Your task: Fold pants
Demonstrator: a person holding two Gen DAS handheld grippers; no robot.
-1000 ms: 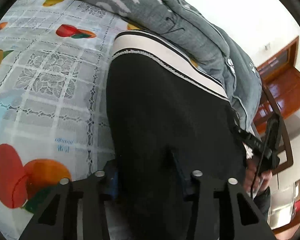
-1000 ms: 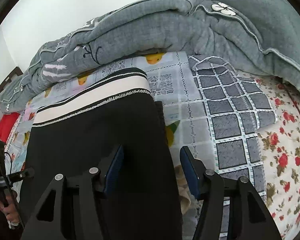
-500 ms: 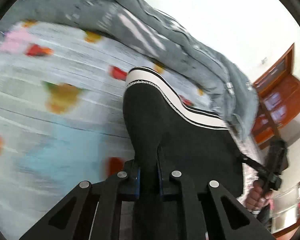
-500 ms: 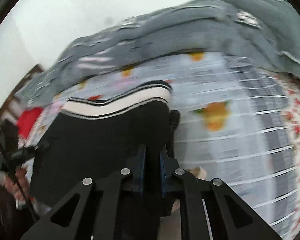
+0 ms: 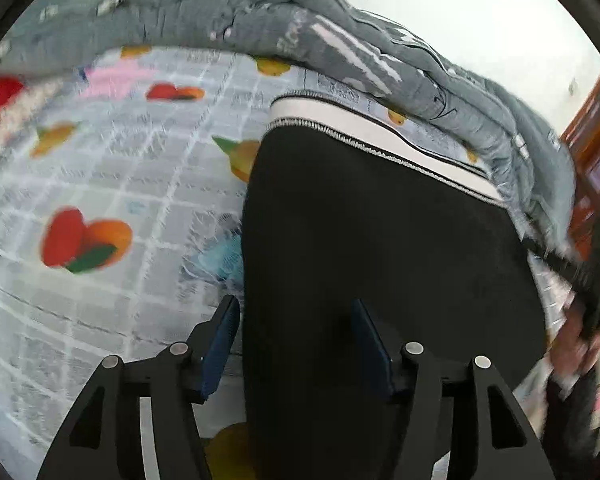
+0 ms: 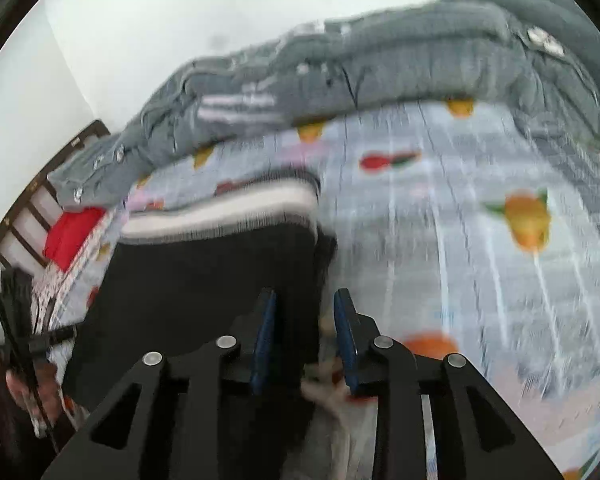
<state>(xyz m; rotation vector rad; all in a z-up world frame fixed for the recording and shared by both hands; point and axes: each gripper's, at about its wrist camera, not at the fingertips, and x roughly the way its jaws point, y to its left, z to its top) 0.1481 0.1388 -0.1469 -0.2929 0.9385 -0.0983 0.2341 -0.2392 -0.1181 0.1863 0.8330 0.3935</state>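
Black pants (image 5: pixel 364 248) with a white and black striped waistband (image 5: pixel 380 136) lie flat on a fruit-print bedsheet (image 5: pixel 112 184). My left gripper (image 5: pixel 296 320) is open, its blue pads straddling the left near edge of the black cloth. In the right wrist view the pants (image 6: pixel 204 288) lie left of centre, with the waistband (image 6: pixel 224 212) at the far end. My right gripper (image 6: pixel 304 316) is open with a narrower gap, over the pants' right near edge. Both views are blurred.
A rumpled grey quilt (image 5: pixel 340 40) lies along the far side of the bed, also in the right wrist view (image 6: pixel 380 68). A red item (image 6: pixel 70 236) and a dark slatted bed frame (image 6: pixel 24 208) are at far left. A brown wooden door (image 5: pixel 596 152) is at right.
Both grippers were open a second ago, shut on the pants' near edge half a second ago, and are open again now. The black cloth lies flat on the sheet.
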